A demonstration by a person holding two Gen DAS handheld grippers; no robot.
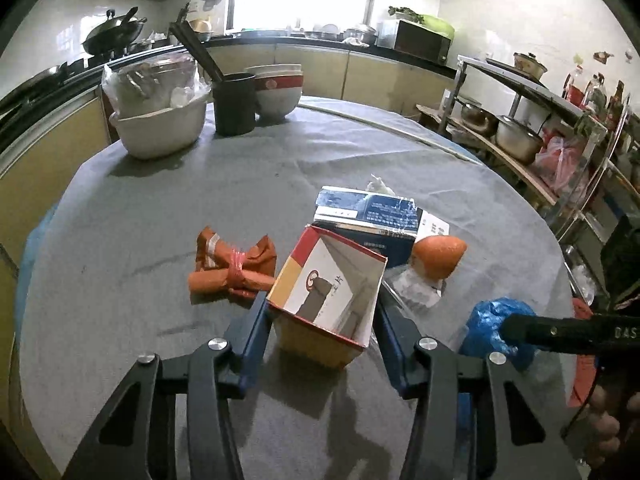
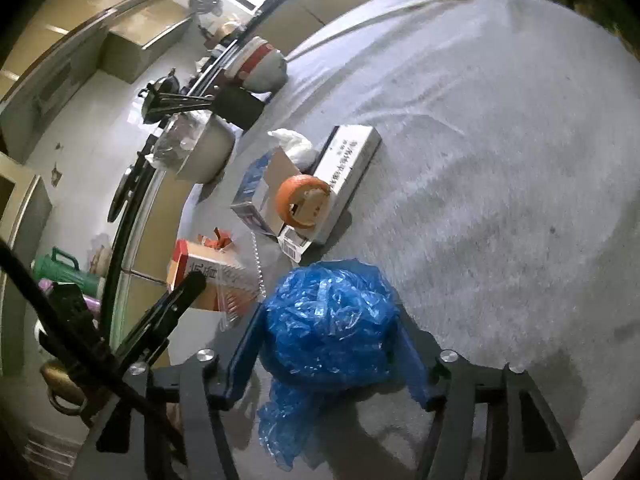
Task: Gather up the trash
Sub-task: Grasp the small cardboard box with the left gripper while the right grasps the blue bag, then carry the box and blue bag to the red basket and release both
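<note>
An open red, yellow and white carton (image 1: 316, 276) stands on the grey-clothed table (image 1: 120, 220). My left gripper (image 1: 322, 302) has its blue fingers (image 1: 256, 328) pressed on both sides of it. In the right wrist view, my right gripper (image 2: 328, 314) is shut on a crumpled blue plastic bag (image 2: 328, 332), low over the table (image 2: 500, 160). That bag (image 1: 492, 328) also shows at the right of the left wrist view. More trash lies nearby: an orange wrapper tied with a red band (image 1: 234, 268), an orange peel (image 1: 440, 254), flattened blue-and-white boxes (image 1: 368, 212) and white tissue (image 1: 378, 184).
At the table's far side stand a white bowl holding plastic-wrapped items (image 1: 160, 128), a black chopstick holder (image 1: 234, 104) and stacked red-rimmed bowls (image 1: 276, 92). A metal shelf with pots (image 1: 516, 136) runs along the right. Kitchen counters lie behind.
</note>
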